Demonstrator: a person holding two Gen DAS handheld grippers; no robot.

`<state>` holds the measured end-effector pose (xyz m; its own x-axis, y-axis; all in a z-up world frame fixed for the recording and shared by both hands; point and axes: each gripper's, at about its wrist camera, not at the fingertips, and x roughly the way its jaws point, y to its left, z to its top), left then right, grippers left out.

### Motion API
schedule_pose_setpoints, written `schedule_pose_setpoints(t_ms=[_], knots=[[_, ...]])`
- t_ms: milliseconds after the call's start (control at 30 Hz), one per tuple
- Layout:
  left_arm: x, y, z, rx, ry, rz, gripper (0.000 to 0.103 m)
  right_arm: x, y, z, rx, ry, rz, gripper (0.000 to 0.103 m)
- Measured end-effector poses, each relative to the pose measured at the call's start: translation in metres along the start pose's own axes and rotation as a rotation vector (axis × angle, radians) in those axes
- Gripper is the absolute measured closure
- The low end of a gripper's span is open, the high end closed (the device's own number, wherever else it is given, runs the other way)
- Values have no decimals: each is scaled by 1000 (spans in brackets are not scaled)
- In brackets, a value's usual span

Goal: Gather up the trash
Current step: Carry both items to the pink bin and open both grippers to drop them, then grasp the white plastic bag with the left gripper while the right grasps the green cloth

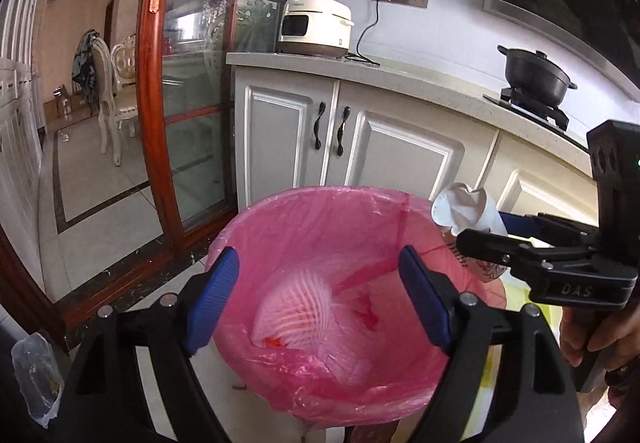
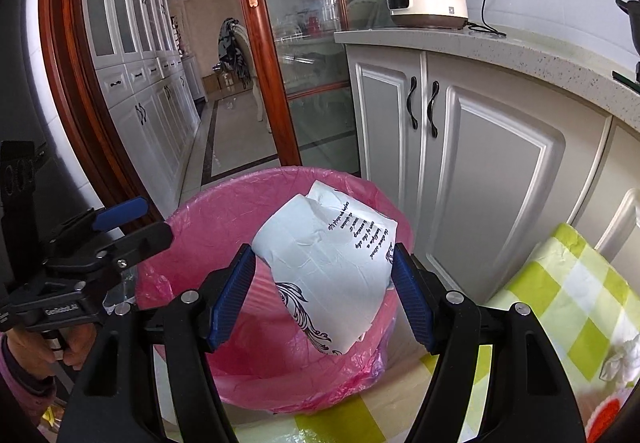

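A bin lined with a pink plastic bag (image 1: 280, 203) (image 2: 240, 179) stands on the floor in front of me. My left gripper (image 1: 316, 259) (image 2: 140, 225) hangs open over its mouth with nothing between the blue pads. A white ridged piece of trash (image 1: 296, 303) lies at the bottom of the bag. My right gripper (image 2: 324, 253) (image 1: 480, 227) is shut on a crushed white paper cup (image 2: 332, 271) (image 1: 468, 207) with black print, held above the bin's right rim.
White cabinet doors (image 2: 492, 179) and a stone counter with a rice cooker (image 1: 316, 25) and a black pot (image 1: 536, 73) stand behind the bin. A wood-framed glass sliding door (image 1: 192, 115) is at left. A green checked tablecloth (image 2: 580, 303) bearing a crumpled tissue (image 2: 624, 359) lies at right. A clear plastic bag (image 1: 36, 375) is on the floor.
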<state>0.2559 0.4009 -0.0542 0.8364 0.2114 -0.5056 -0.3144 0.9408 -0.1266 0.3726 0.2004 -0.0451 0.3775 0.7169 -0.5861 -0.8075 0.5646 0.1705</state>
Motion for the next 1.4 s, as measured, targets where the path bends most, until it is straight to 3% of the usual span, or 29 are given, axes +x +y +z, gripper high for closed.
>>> schedule_pose_setpoints(t_ms=[133,300,567,733,833,1100,1400], knots=[[-16,-4,0,0,-24,27,24,-6,3,3,6,-13,26,23],[-51,-8,-5,3,-47,70,23,-30,17,8,-34,-55,8,23],[-123,-47,-30,44,-97,132,5,-117,23,-17,-26,-122,-56,23],[-149,-97,-55,72,-98,81,5,-183,17,-61,-17,-151,-158,20],[-153,-127,-76,76,-70,12,5,-220,6,-98,6,-158,-236,18],[-147,-198,-135,99,36,-126,5,-298,-34,-198,187,-136,-402,18],[-132,-247,-165,140,106,-190,5,-332,-60,-263,304,-107,-525,18]])
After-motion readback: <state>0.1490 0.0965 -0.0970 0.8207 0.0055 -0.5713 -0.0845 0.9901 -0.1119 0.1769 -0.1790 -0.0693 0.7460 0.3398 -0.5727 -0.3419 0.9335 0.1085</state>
